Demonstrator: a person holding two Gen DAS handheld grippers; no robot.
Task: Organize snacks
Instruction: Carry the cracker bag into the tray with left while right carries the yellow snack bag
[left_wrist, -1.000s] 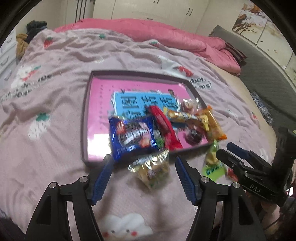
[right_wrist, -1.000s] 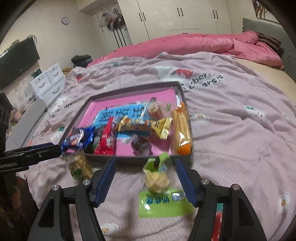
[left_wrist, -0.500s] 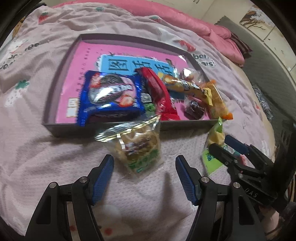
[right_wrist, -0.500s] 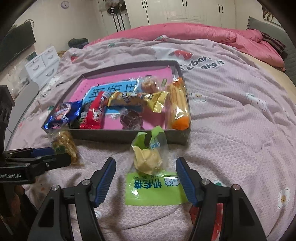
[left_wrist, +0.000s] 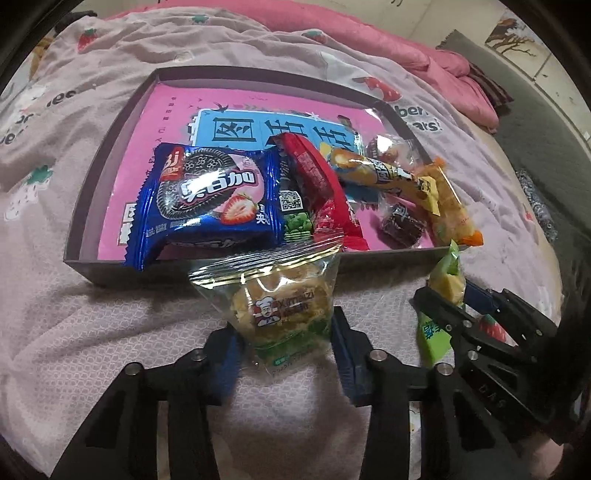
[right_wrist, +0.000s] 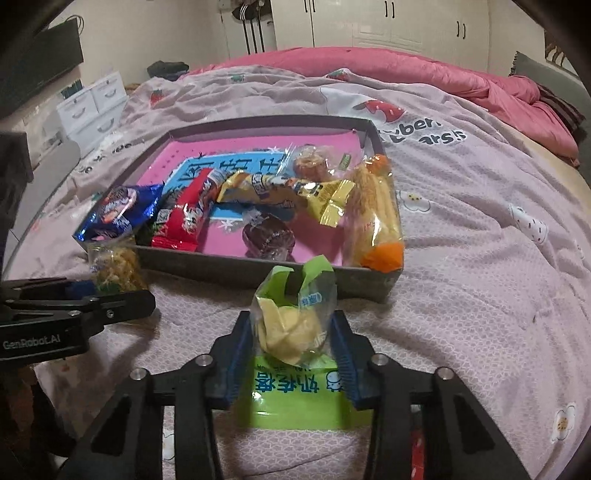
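While each packet sits between closed-in fingers, left gripper (left_wrist: 284, 341) clamps cookie bag (left_wrist: 282, 308), right gripper (right_wrist: 293, 341) green pouch (right_wrist: 295, 325).

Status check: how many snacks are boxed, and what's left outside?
Done: the Oreo pack, red bar, yellow wafer and other snacks lie in the box. In hand: left tongs close around the clear pastry packet, right tongs around the green packet, both outside on the bed. Left: placing those two.

Tray wall (left_wrist: 388, 260) directly ahead of both grippers, snacks heaped behind it, bare pink floor (left_wrist: 159, 122) far-left, open bedspread (right_wrist: 498, 280) rightward.
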